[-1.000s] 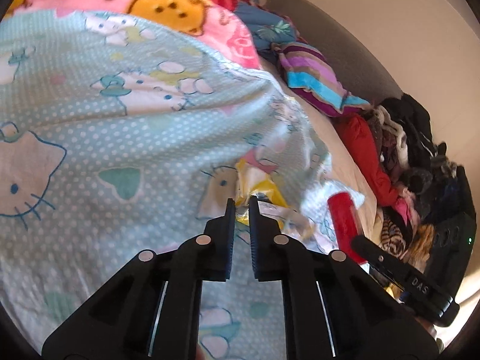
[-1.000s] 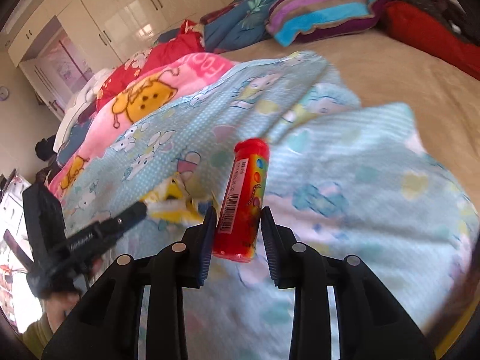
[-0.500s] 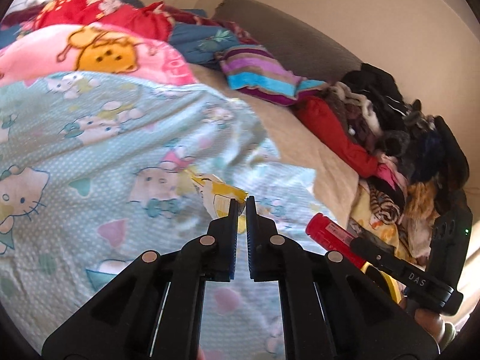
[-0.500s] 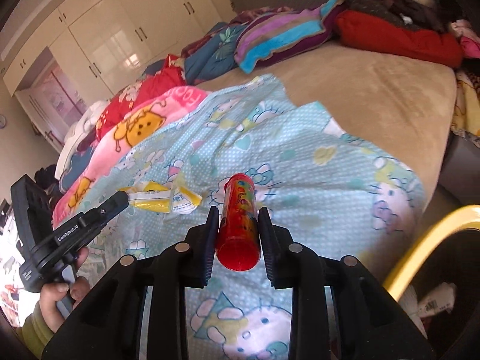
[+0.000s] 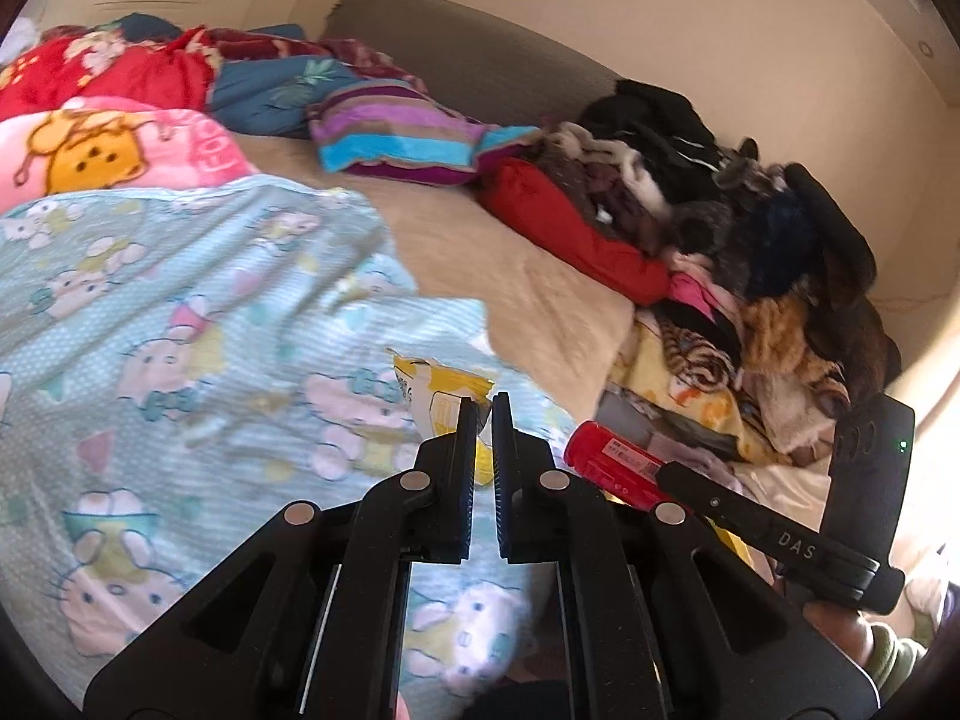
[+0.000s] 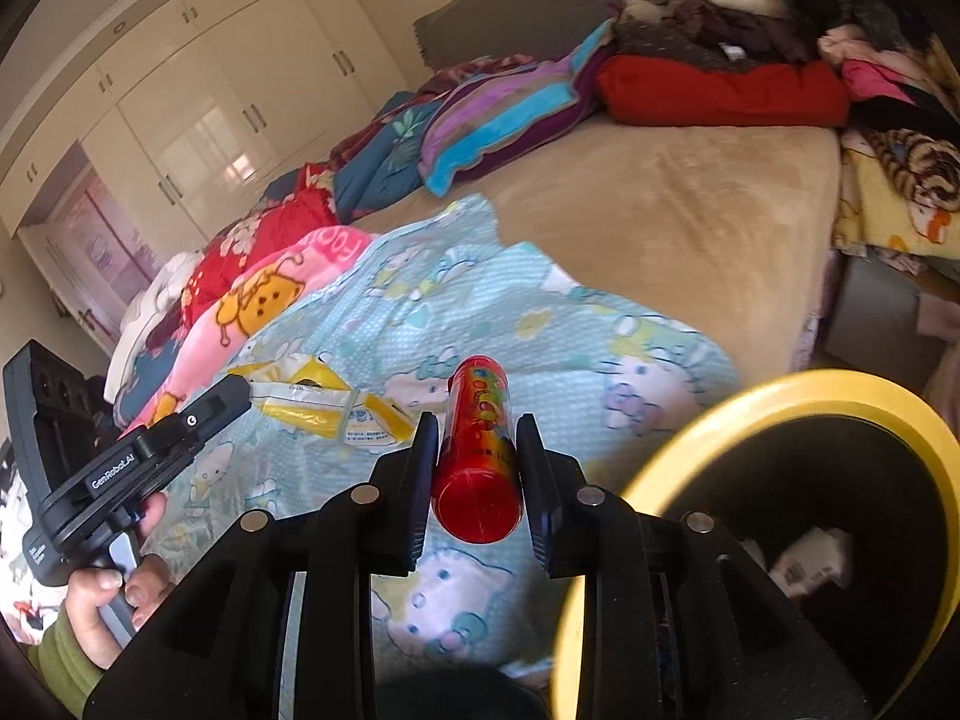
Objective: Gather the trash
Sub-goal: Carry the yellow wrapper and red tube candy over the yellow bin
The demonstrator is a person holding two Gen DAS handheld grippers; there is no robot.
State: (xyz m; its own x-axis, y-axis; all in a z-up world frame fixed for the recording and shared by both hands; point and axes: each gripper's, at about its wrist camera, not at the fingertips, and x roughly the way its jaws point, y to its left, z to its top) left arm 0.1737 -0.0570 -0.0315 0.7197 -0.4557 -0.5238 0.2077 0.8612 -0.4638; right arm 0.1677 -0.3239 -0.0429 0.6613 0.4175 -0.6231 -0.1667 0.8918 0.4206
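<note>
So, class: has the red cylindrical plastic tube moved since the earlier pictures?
Yes. Gripped in the right tool, the red cylindrical plastic tube has moved back off the pale blue cartoon-print blanket, toward the yellow-rimmed bin.

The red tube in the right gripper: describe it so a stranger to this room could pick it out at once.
Find the bed with the pale blue cartoon-cat blanket over its near end. Above that blanket, the right gripper is shut on the red tube, just left of the yellow-rimmed bin. It is a glossy red cylinder with colourful print, unlike the flat yellow wrapper in the left gripper.
</note>
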